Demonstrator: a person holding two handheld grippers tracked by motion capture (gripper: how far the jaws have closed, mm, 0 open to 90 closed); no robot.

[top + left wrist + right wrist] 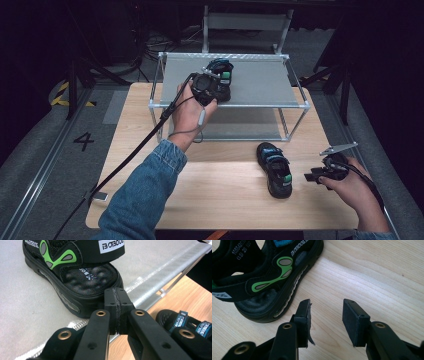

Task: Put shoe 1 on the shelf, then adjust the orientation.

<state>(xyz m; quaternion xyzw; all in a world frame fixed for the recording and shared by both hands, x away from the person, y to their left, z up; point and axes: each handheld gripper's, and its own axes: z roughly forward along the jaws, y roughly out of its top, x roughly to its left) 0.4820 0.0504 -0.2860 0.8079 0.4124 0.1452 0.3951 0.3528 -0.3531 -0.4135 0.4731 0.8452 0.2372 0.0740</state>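
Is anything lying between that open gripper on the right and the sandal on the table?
Nothing visible. Bare wooden table separates the right gripper from the sandal, which lies just beside its jaws.

Your right gripper (325, 315) hangs open and empty over the pale wooden table (374, 277); the black green-patterned sandal (269, 282) lies just ahead-left.

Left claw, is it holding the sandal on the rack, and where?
No. The left claw is shut on nothing, just off the sandal's heel.

The counter (220, 200) is lit evenly from above, while the room around it is dark. The close sandal (75, 272) looks slightly soft, and shadows are weak.
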